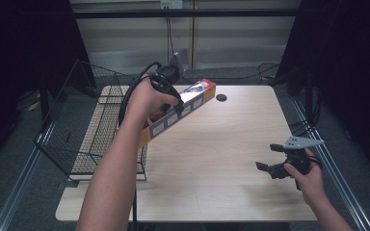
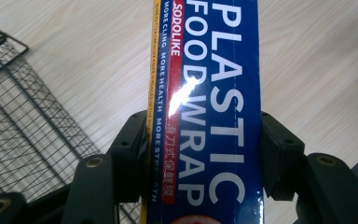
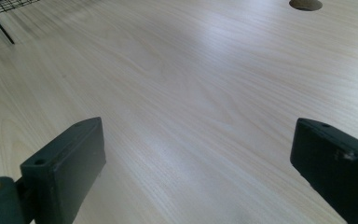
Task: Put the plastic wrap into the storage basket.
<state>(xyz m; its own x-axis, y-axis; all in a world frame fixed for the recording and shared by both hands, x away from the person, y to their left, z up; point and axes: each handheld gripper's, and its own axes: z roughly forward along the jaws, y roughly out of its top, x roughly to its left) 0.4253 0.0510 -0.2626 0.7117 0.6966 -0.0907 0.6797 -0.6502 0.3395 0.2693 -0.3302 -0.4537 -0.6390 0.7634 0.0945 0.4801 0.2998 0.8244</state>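
A long plastic food wrap box (image 1: pixel 180 109), blue on top with yellow and red edges, is held above the table's back left, tilted, one end up and right. My left gripper (image 1: pixel 169 94) is shut on it; in the left gripper view the box (image 2: pixel 209 112) sits squeezed between the two black jaws, my left gripper (image 2: pixel 204 154) clamping its sides. My right gripper (image 1: pixel 271 160) hovers low over the table's front right, open and holding nothing; in the right gripper view its fingers (image 3: pixel 65 163) stand wide apart above bare wood.
A black wire basket (image 1: pixel 84 120) stands at the table's left edge, just beside the box's lower end, and its mesh (image 2: pixel 23 116) shows below the box. A round cable hole (image 1: pixel 221 97) lies at the back of the wooden table (image 1: pixel 212 159).
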